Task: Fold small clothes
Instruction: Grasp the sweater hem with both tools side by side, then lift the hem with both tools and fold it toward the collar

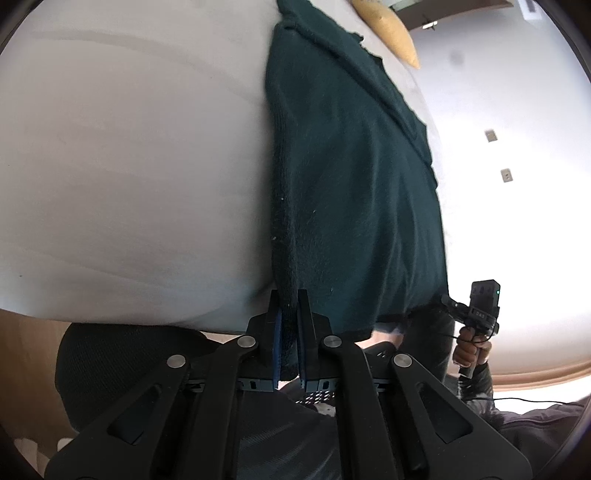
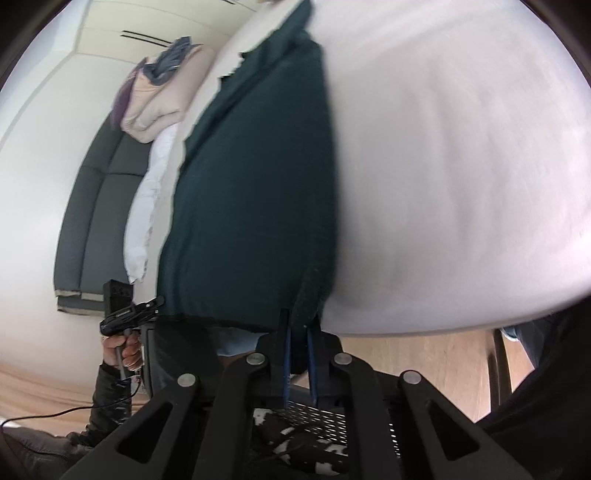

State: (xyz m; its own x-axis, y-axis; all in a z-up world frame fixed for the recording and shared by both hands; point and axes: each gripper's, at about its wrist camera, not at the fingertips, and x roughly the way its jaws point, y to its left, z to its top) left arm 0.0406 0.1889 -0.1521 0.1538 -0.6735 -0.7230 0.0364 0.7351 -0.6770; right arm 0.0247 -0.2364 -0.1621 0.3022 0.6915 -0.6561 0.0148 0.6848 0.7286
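A dark green knitted garment [image 1: 351,177] lies spread along a white bed [image 1: 129,166], running from the lower centre of the left wrist view up to its top edge. The left gripper [image 1: 289,325] sits at the bottom centre of that view, its fingers [image 1: 275,347] closed tight on the near left corner of the garment's hem, with the cloth pinched between the blue pads. At the lower right of the same view, the person's right hand [image 1: 471,350] holds the other gripper's handle at the garment's opposite near corner.

In the right wrist view the same garment [image 2: 258,177] fills the centre, and the right gripper [image 2: 298,350] at the bottom centre has its fingers [image 2: 286,365] clamped on the near right corner of the hem. The left hand [image 2: 123,350] shows at the lower left. A folded pile of pale and purple bedding [image 2: 159,99] rests at the upper left, beside a grey headboard [image 2: 92,206]. A yellow cushion [image 1: 391,29] sits at the top of the left view. No containers are visible.
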